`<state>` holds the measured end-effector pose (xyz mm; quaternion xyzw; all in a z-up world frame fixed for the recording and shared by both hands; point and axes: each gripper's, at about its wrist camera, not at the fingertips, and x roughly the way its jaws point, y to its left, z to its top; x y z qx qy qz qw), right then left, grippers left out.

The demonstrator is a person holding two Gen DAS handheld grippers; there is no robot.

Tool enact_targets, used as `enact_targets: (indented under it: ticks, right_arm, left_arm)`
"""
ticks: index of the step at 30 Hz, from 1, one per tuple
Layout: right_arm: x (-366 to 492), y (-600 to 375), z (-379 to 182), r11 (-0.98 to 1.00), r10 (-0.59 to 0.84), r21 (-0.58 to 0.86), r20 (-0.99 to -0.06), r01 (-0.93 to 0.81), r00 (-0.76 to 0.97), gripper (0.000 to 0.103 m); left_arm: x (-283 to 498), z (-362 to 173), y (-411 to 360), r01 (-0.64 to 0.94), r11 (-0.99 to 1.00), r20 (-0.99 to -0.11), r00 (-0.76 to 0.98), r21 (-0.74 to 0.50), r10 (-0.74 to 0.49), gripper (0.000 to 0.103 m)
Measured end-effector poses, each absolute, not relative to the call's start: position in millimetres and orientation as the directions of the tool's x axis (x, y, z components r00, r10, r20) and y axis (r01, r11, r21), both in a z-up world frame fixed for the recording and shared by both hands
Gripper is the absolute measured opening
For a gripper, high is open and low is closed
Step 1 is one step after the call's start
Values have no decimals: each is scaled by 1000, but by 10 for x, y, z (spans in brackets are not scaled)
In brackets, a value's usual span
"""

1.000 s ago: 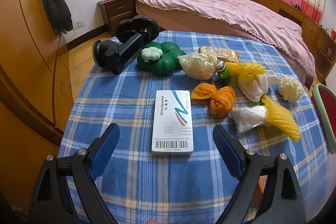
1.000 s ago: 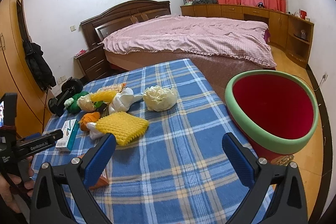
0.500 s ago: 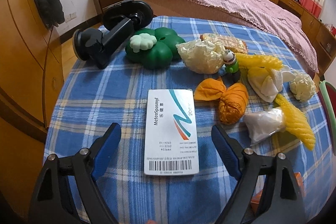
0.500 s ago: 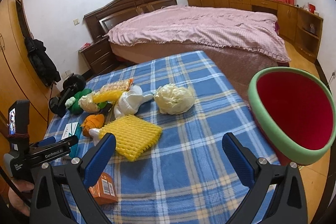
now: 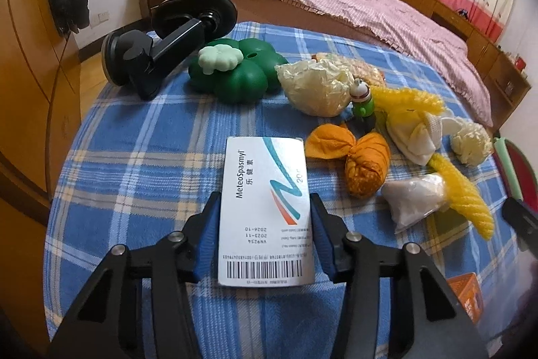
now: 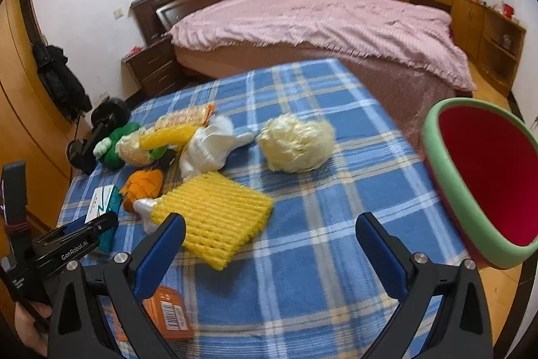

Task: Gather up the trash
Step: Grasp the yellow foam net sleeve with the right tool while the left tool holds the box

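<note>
**Grabbing the medicine box**

Closing in, the left hand-held gripper (image 5: 265, 238) has just squeezed its blue pads onto the white medicine box (image 5: 265, 207), flat on the tabletop (image 5: 134, 164). It might slip out.

The right hand-held gripper (image 6: 269, 244) gapes wide, empty, above the yellow foam net (image 6: 215, 221). The red bin (image 6: 487, 180) waits beside the tabletop.

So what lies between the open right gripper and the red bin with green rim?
Only bare blue plaid tablecloth between right gripper and bin, in the right wrist view.
</note>
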<state>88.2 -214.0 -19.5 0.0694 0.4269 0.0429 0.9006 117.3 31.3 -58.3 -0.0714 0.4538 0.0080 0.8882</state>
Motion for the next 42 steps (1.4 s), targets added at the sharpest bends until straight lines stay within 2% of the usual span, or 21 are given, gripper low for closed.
enact_targets:
  ticks: [7, 14, 21, 29, 32, 34, 35, 42]
  right_arm:
    - [992, -1911, -285, 989, 145, 127, -788, -72, 599, 103]
    - [972, -1806, -342, 995, 92, 49, -796, -87, 598, 102]
    - [994, -1684, -413, 985, 126, 36, -821, -170, 556, 91]
    - [1042, -1684, -462, 984, 146, 69, -835, -162, 530, 58]
    - [1026, -1723, -429, 984, 158, 85, -828, -159, 538, 40]
    - [1009, -1753, -398, 984, 159, 90, -822, -151, 546, 18]
    - [995, -1782, -374, 985, 161, 97, -817, -144, 554, 14]
    - [856, -1980, -201, 984, 177, 128, -778, -123, 602, 9]
  left_arm:
    - [1153, -461, 377, -44, 993, -779, 624, -114, -62, 52]
    - [1138, -375, 379, 11, 992, -763, 637, -130, -107, 52]
    - [1001, -316, 343, 5, 990, -747, 655, -142, -111, 52]
    - [898, -178, 298, 1, 992, -728, 679, -129, -95, 52]
    - [861, -126, 282, 1, 992, -720, 688, -126, -92, 52]
    - [843, -94, 256, 4, 992, -717, 691, -125, -93, 52]
    - [832, -75, 240, 6, 992, -715, 692, -125, -94, 52]
    - [755, 22, 103, 28, 992, -708, 698, -125, -109, 52]
